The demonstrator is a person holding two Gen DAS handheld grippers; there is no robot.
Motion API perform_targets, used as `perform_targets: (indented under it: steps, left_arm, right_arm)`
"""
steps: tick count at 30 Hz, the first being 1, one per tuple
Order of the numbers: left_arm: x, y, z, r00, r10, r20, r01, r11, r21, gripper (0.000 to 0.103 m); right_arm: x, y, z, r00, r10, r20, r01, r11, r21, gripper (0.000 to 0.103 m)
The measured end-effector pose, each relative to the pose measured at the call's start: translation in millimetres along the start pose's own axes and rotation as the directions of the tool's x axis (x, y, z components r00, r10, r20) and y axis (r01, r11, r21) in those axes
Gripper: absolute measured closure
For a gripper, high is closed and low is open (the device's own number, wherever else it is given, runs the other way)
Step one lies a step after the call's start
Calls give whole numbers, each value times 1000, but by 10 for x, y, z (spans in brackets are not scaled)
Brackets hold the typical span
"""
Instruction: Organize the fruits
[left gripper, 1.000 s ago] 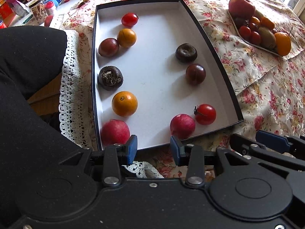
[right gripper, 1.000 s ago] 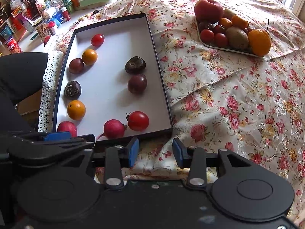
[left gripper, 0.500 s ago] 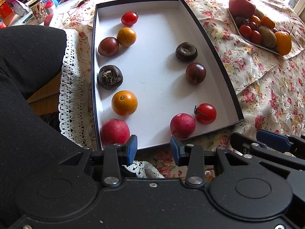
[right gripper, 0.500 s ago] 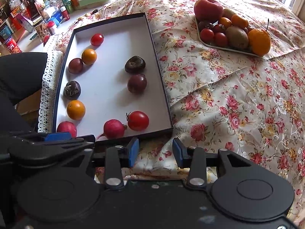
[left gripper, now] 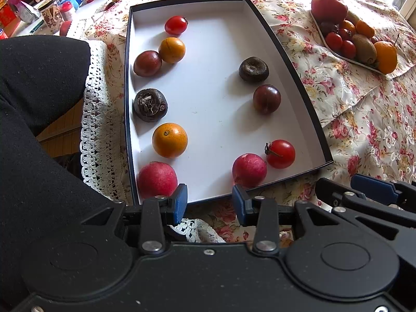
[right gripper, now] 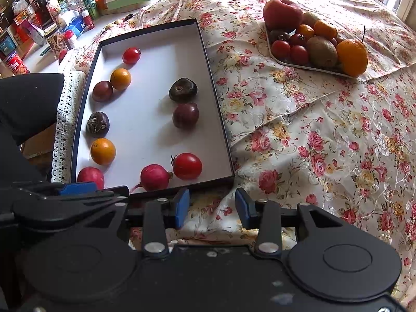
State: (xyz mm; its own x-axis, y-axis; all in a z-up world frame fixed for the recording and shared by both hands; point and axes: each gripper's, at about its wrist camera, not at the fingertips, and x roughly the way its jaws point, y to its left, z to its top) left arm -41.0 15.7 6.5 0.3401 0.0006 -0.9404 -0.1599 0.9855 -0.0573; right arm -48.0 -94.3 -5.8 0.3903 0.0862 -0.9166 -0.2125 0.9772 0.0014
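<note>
A: How do the two tools stand?

B: The left hand-held gripper point(left gripper: 209, 202) hangs released, its blue pads apart with nothing between them, just short of the near rim of the box lid point(left gripper: 283, 49). The right hand-held gripper point(right gripper: 212, 205) is released too, pads apart over the flowered cloth point(right gripper: 325, 143), nothing gripped.

A: What lies closest to the left one?

B: Right ahead of its left pad, a pink-red fruit point(left gripper: 157, 179) in the lid's near left corner. Ahead of its right pad, a second pink-red fruit point(left gripper: 249, 169) touching a red tomato point(left gripper: 280, 154).

A: And farther out?

B: Up the left side of the lid: an orange point(left gripper: 169, 140), a dark wrinkled fruit point(left gripper: 150, 104), then a plum point(left gripper: 147, 63) touching a smaller orange point(left gripper: 171, 50), and at the far end a small red tomato point(left gripper: 176, 25). Up the right side: a dark plum point(left gripper: 267, 98) and beyond it another dark wrinkled fruit point(left gripper: 253, 69).

A: From the right one?

B: The lid sits ahead and to its left. Far ahead and to its right, well apart from the lid, a tray point(right gripper: 306, 66) carries a heap: a big red apple point(right gripper: 282, 15), tomatoes, kiwis, small oranges and a large orange point(right gripper: 352, 57).

A: Anything else?

B: A black sleeve point(left gripper: 33, 83) to the left of the left tool, and cluttered jars and boxes far off to the left.
</note>
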Motion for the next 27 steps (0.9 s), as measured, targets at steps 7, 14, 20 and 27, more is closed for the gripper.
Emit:
perform_targets:
  steps: [7, 14, 20, 27]
  left_arm:
    - [-1, -2, -4, 1000, 1, 1, -1, 1000, 2, 54]
    - [-2, -4, -8, 1000, 1, 1, -1, 1000, 1, 54]
    - [-1, -2, -9, 1000, 1, 0, -1, 1000, 1, 54]
    - [-1, -2, -11, 1000, 2, 1, -2, 1000, 1, 54]
  right_arm:
    - [-4, 7, -2, 1000, -1, 0, 1, 1000, 3, 61]
    - [-14, 11, -4, 1000, 2, 4, -2, 1000, 0, 61]
    - [-18, 11, -7, 1000, 4, 4, -4, 1000, 0, 61]
    - [-22, 10, -5, 1000, 4, 6, -4, 1000, 0, 61]
